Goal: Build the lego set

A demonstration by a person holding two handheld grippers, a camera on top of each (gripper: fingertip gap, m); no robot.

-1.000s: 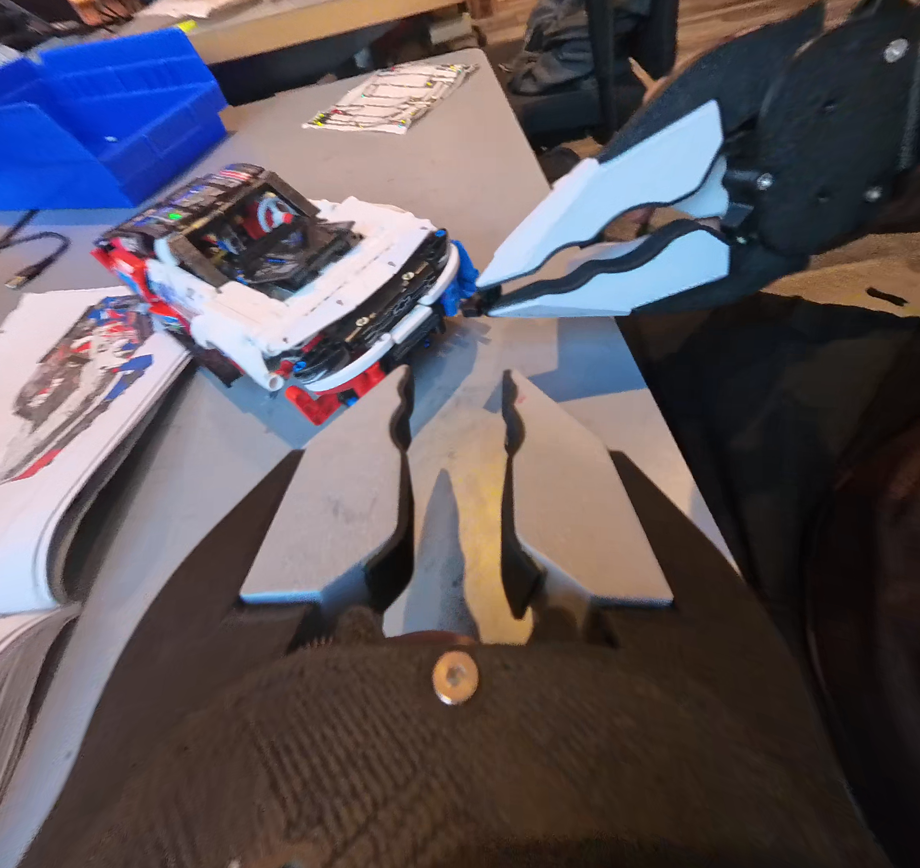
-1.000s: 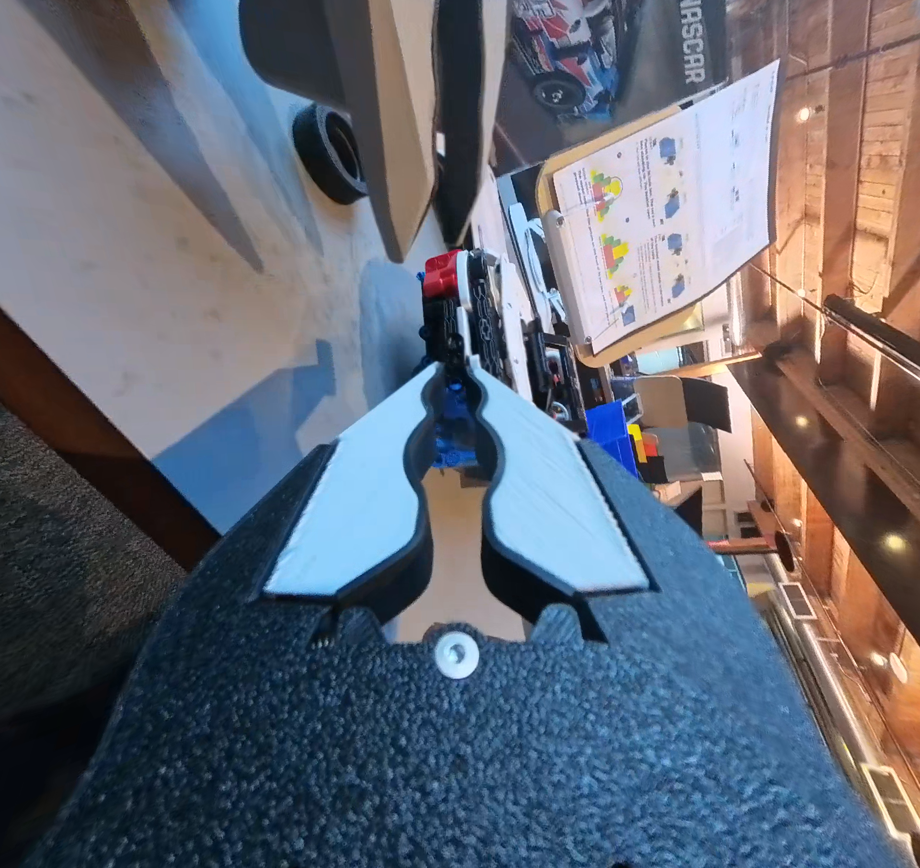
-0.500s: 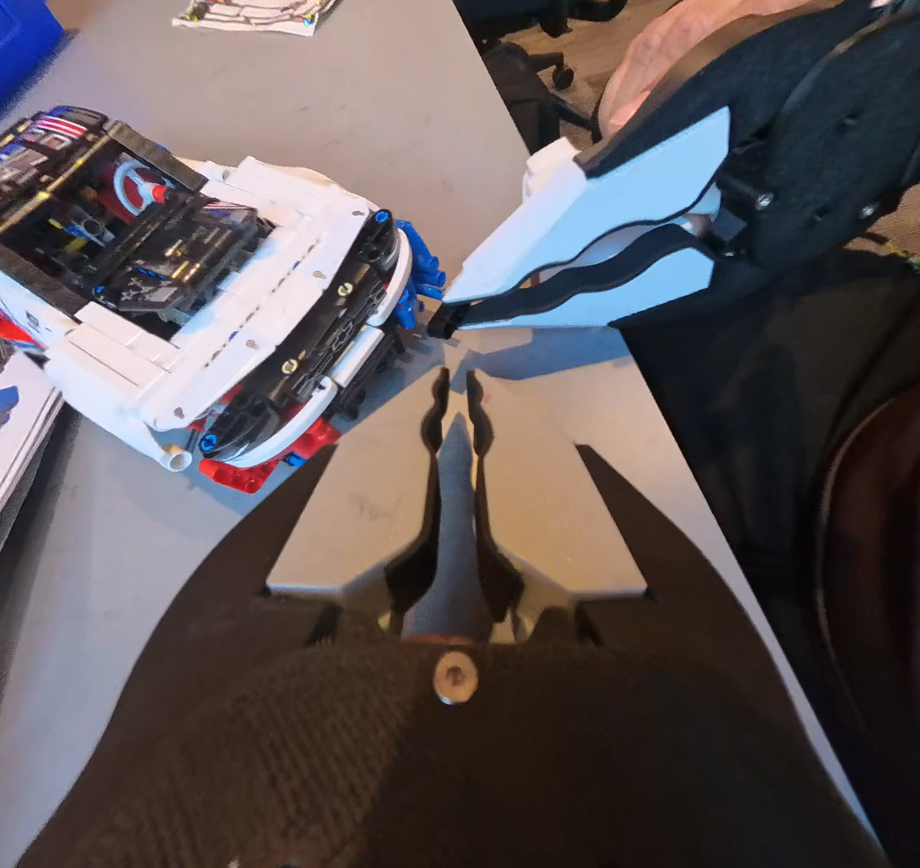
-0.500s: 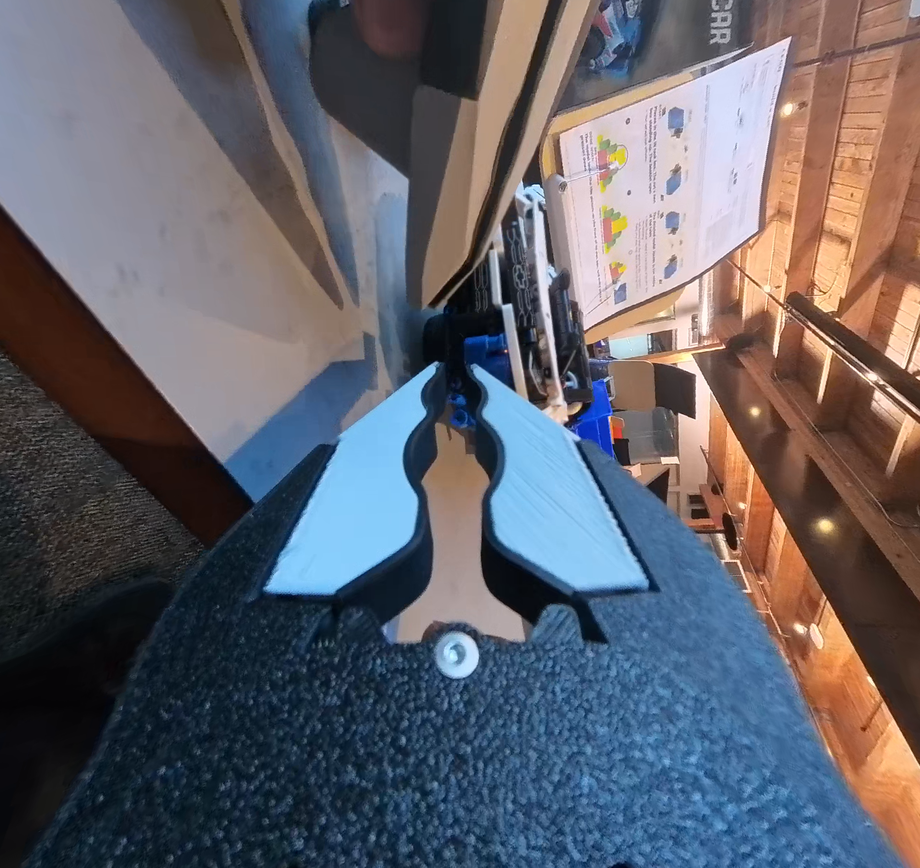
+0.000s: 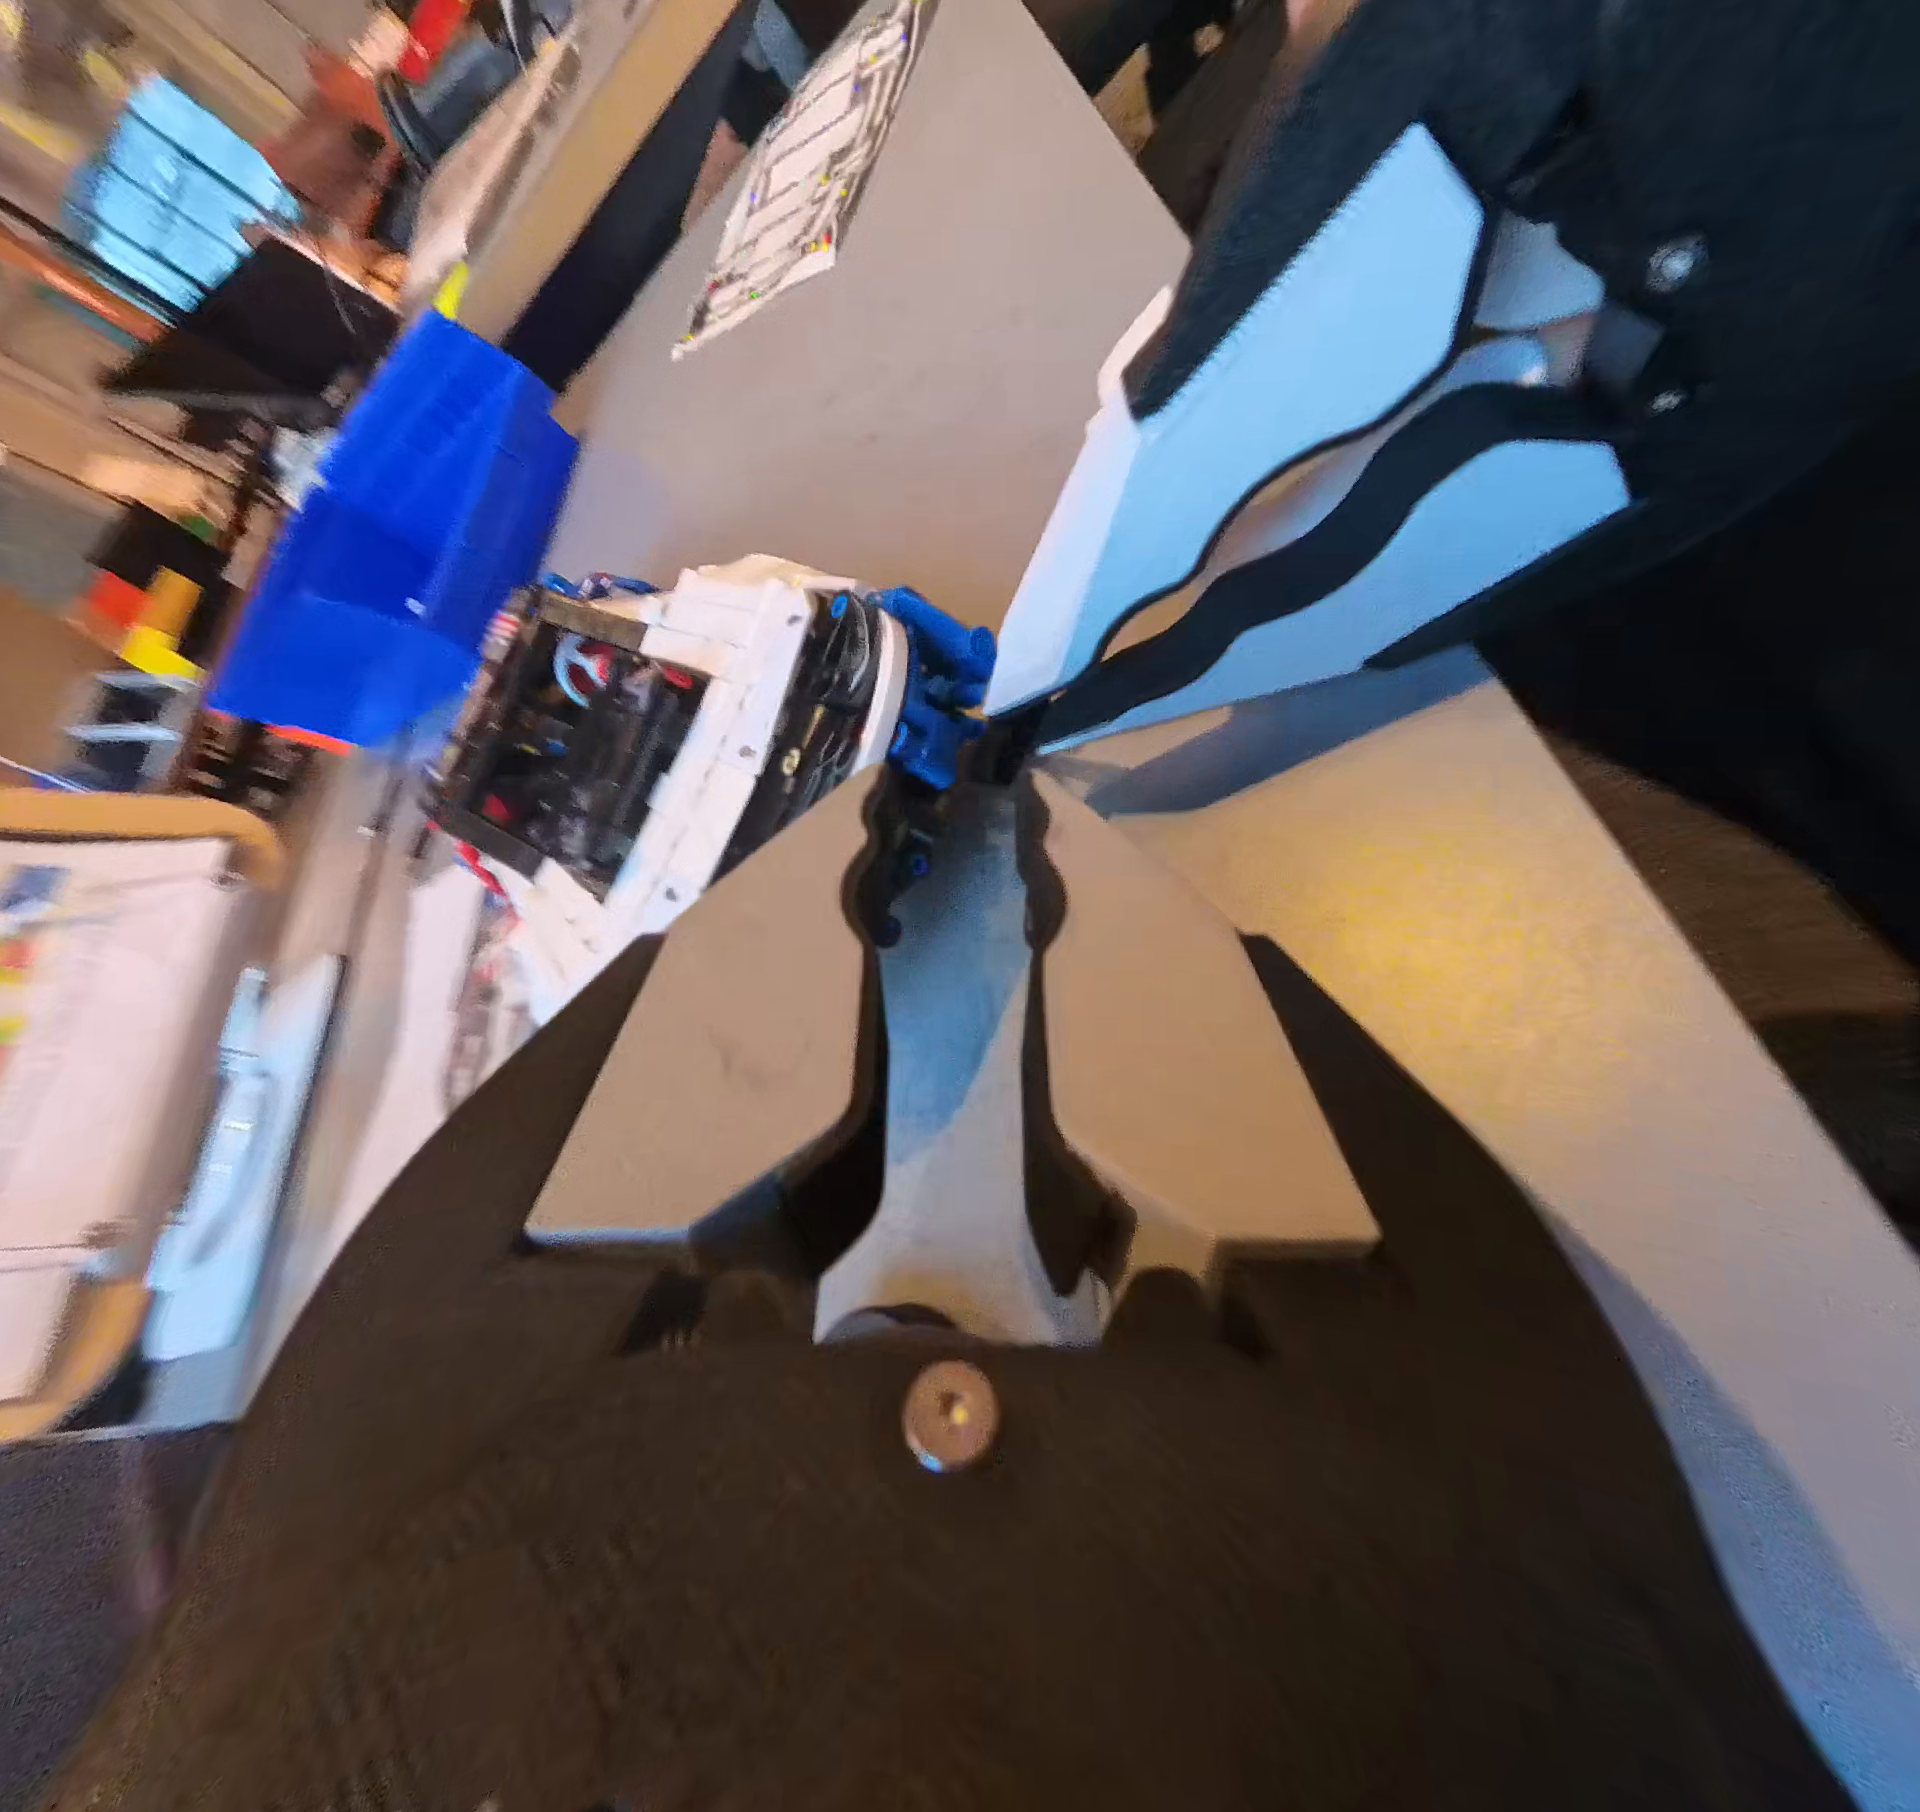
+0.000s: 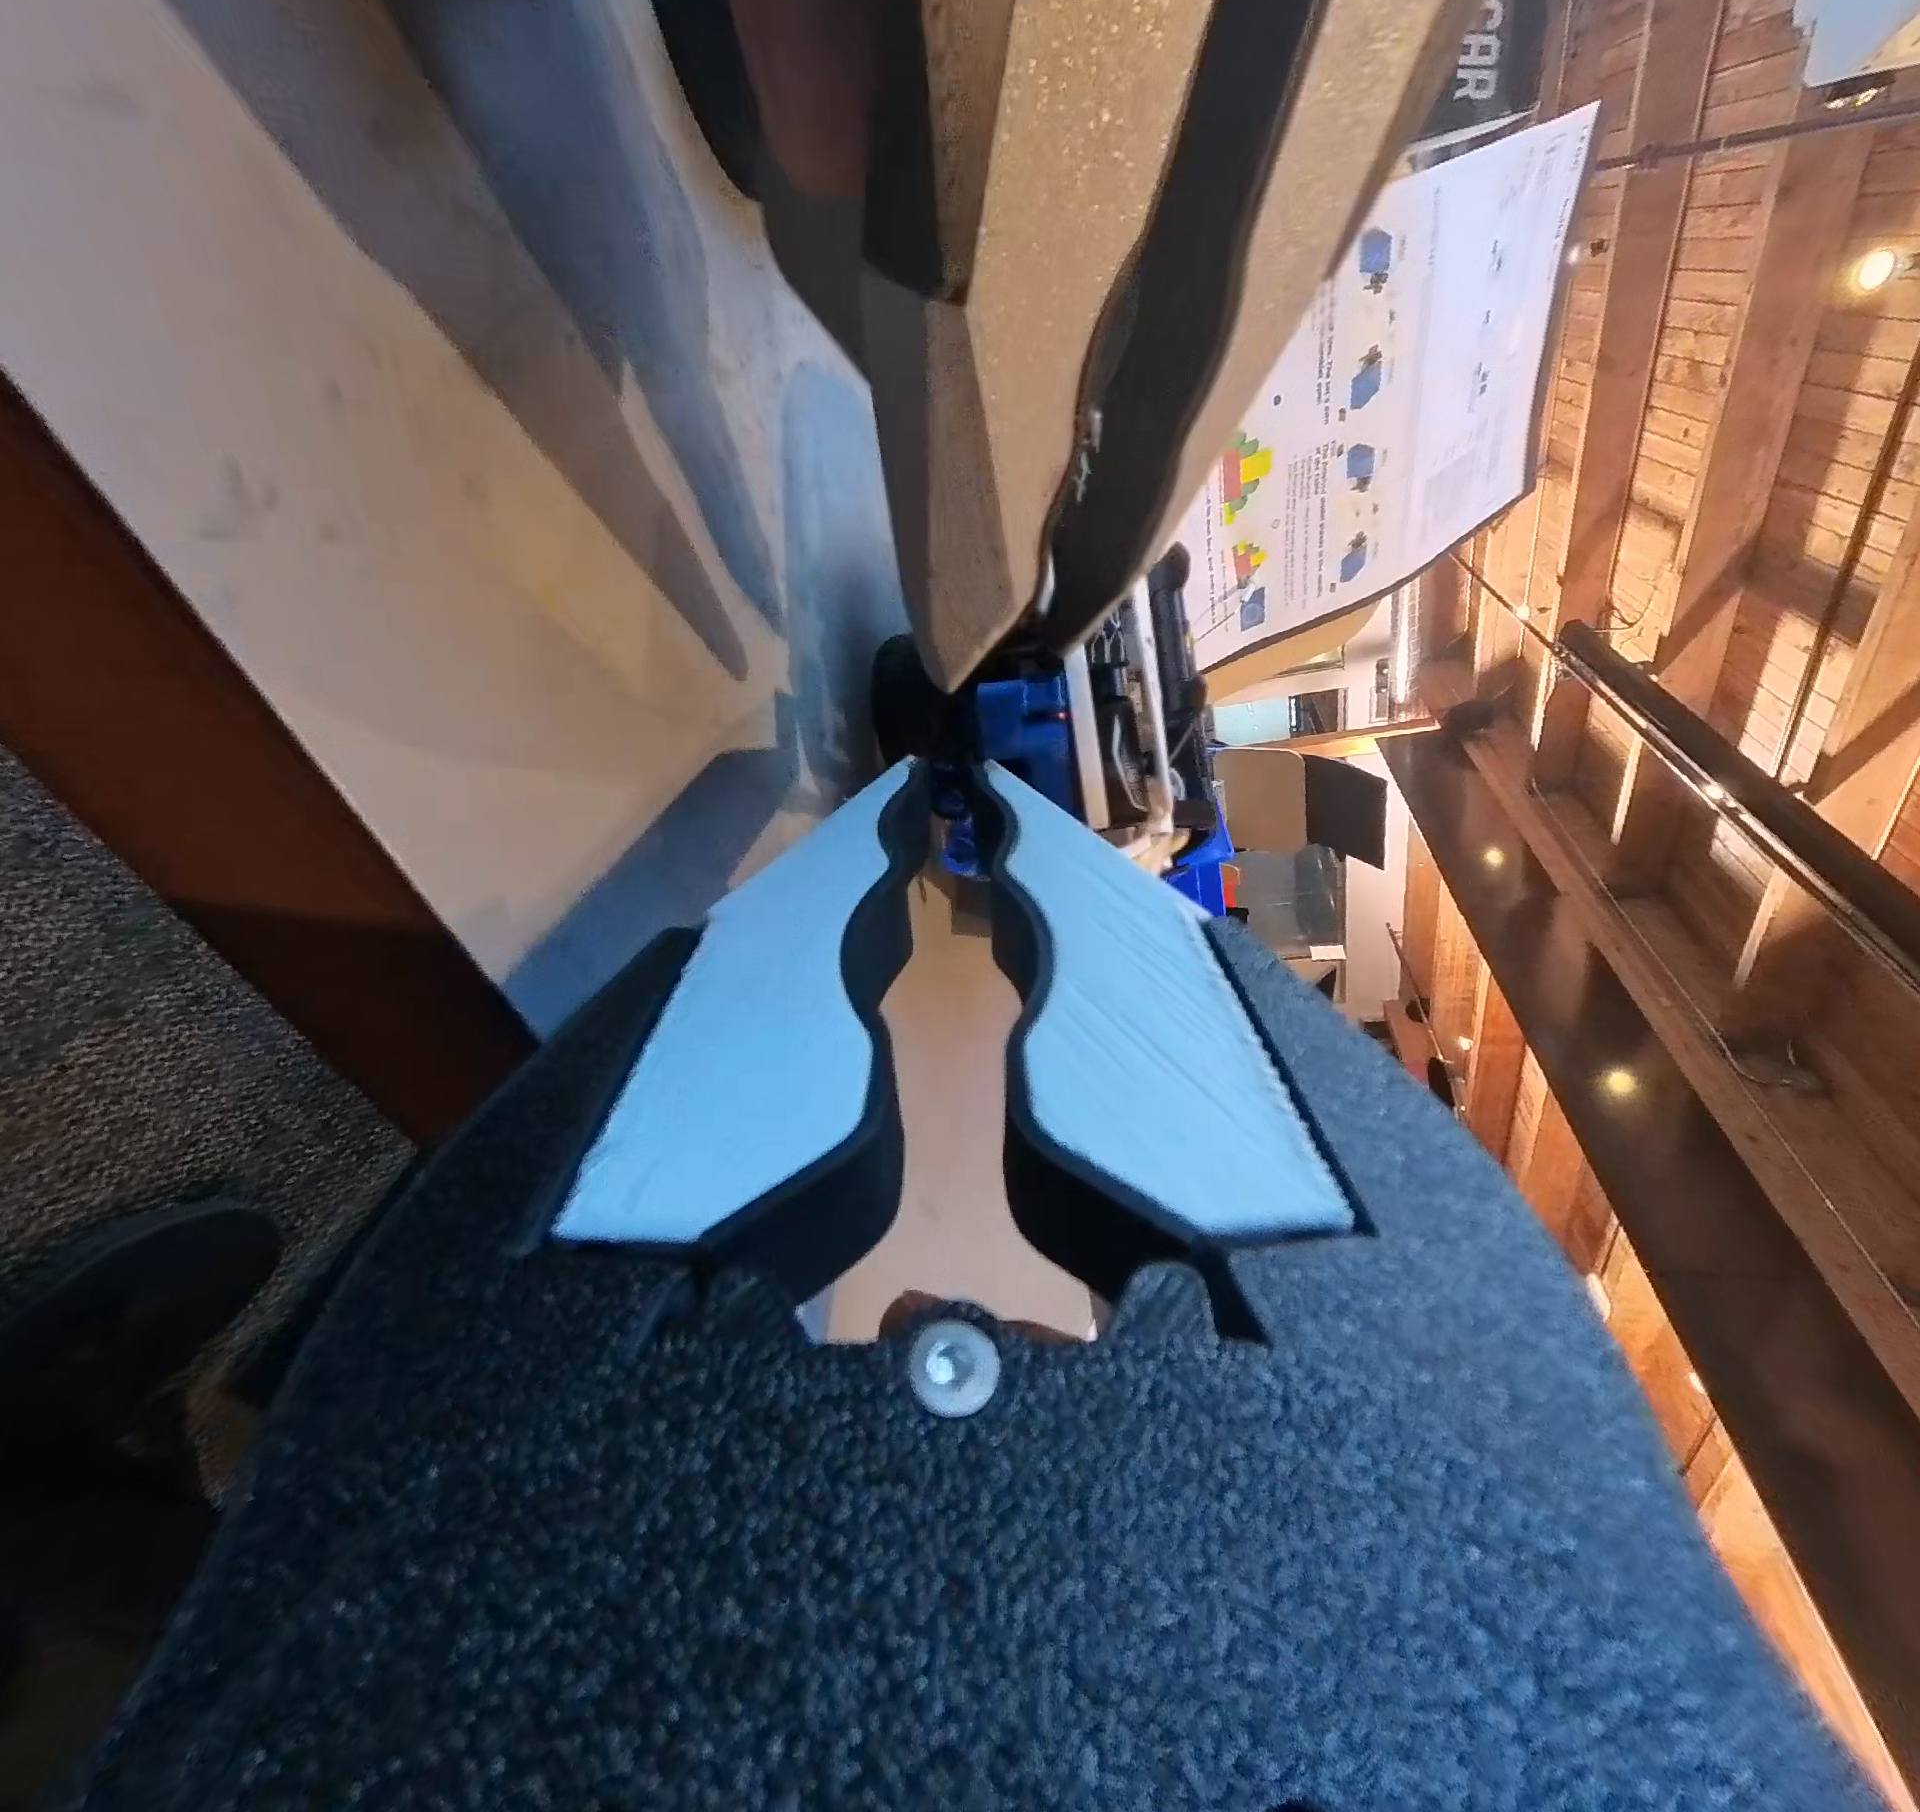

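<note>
One lego car [image 5: 665, 723] lies on the grey table [image 5: 894, 360], with one blue bin [image 5: 405, 536] and one sticker sheet [image 5: 810, 173] behind it. The left gripper [image 5: 951, 806] has its jaws slightly apart, tips at the car's blue end piece [image 5: 935, 682]. The right gripper [image 6: 948, 775] has its jaws nearly together, pinching that blue piece near the table's edge [image 6: 499, 931].

The left gripper [image 5: 951, 786] has tan, flat fingers [image 5: 727, 1014] with wavy black inner edges, on a black ribbed body with one silver screw [image 5: 949, 1428] behind them. The right gripper [image 6: 948, 775] has white fingers [image 6: 748, 1014], black-edged, on a black pebbled body with a silver screw [image 6: 953, 1369].
</note>
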